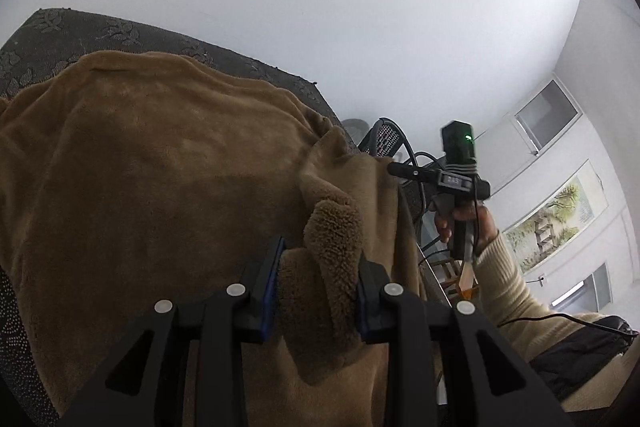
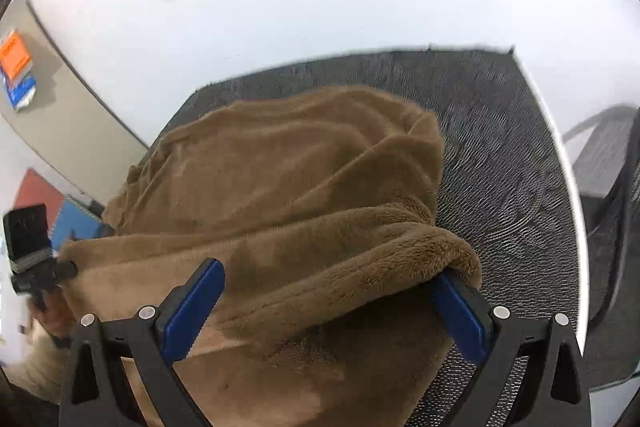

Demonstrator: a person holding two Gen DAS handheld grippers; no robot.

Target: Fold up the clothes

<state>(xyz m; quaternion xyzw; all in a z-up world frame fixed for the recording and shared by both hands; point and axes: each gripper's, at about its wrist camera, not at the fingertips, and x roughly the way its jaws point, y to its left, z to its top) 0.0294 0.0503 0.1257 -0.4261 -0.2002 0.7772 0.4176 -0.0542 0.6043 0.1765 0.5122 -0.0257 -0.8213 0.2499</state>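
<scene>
The brown fleece garment (image 2: 280, 179) lay spread across the dark patterned tabletop (image 2: 500, 131), covering most of it, and I judged I was mid-fold, bringing its near edge over. My left gripper (image 1: 318, 279) was clamped on a thick bunched fold; my right gripper (image 2: 328, 311) stood wide apart, the rolled hem draped between its pads, unpinched. Next I needed to close on that hem. Only the left view showed my right hand (image 1: 464, 223); only the right showed bare tabletop at the far right.
</scene>
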